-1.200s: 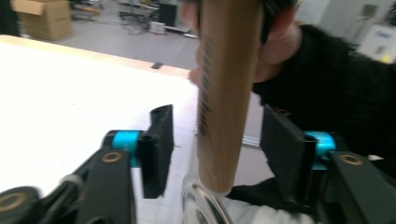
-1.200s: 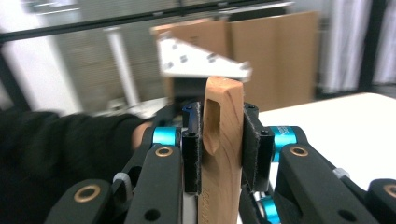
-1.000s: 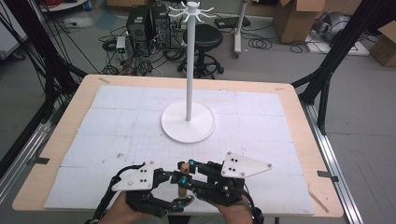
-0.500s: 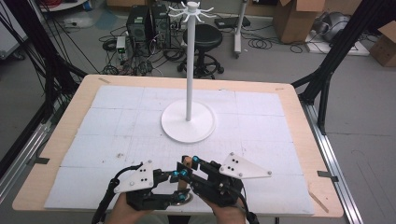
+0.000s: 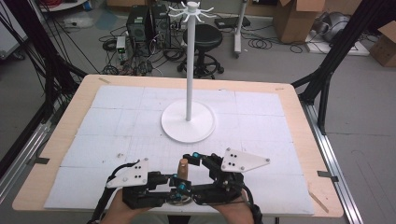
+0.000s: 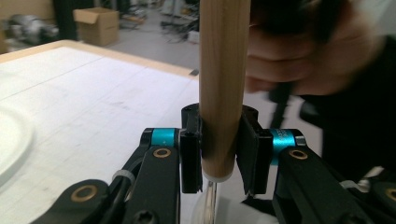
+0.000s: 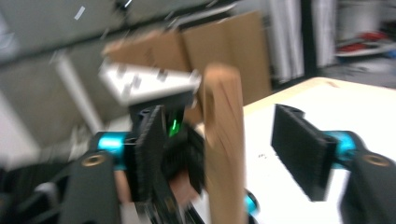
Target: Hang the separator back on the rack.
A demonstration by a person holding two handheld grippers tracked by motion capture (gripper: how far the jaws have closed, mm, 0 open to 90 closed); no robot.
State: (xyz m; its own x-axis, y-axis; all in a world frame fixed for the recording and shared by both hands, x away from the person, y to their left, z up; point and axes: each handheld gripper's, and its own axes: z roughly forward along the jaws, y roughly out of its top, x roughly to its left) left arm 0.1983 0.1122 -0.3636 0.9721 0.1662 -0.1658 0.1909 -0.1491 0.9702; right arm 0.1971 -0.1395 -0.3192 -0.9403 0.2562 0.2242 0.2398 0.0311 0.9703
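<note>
A utensil's wooden handle [image 5: 183, 167] stands upright near the table's front edge, its lower end white with a metal stem below. My left gripper [image 5: 174, 190] is shut on it. In the left gripper view both pads [image 6: 190, 158] press the wooden handle [image 6: 223, 70] low down, and these jaws have just been closing. My right gripper [image 5: 188, 171] reaches in from the right. In the right gripper view its jaws have just been opening, and its fingers [image 7: 299, 149] stand apart from the wooden handle [image 7: 224, 140] between them. The right gripper [image 7: 233, 154] view is blurred.
A white stand [image 5: 188, 122] with a round base, a tall pole and a ring of hooks on top sits mid-table. White gridded sheets cover the wooden table [image 5: 299, 116]. Cardboard boxes, a stool and cables lie on the floor beyond.
The right gripper's jaws have spread away from the wooden handle. The left gripper's jaws have closed in on it. Both hands stayed near the front edge.
</note>
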